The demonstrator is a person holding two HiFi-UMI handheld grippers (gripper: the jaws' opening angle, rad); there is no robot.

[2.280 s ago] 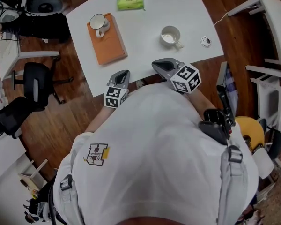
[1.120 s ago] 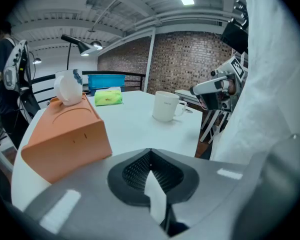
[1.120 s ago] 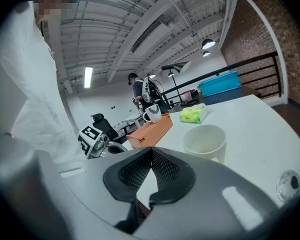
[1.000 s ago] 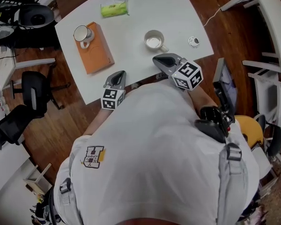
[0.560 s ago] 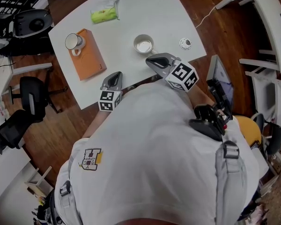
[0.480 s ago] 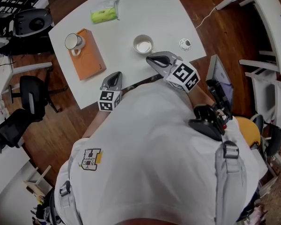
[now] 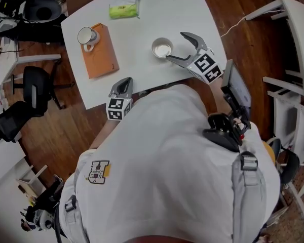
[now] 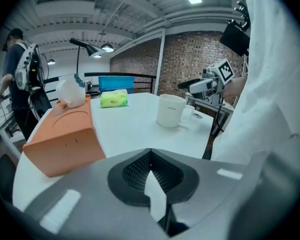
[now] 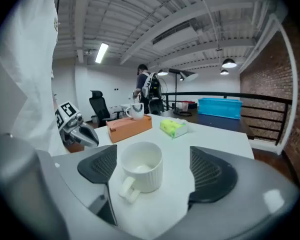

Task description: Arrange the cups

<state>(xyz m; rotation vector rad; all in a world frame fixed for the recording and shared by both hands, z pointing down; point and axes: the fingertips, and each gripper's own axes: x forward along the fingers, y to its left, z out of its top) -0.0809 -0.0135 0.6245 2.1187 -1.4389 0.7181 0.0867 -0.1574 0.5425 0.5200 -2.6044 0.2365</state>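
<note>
cup (image 9: 140,168) upright between spread, opening jaws of right hand-held gripper (image 9: 153,173), handle toward it.

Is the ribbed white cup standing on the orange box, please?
No, the ribbed white cup stands on the white table, while the other mug sits on the orange box.

Shirt (image 7: 157,151) fills the lower head view and swallows the table's (image 7: 142,29) near edge. The far edge runs off the top of the picture. The print on the green packet (image 7: 124,7) is too small to read. Over in the left gripper view, a cup (image 8: 70,91) atop the orange box (image 8: 65,139) is a washed-out blur. A small thing (image 8: 197,116) behind the second cup (image 8: 171,110) can't be made out.
</note>
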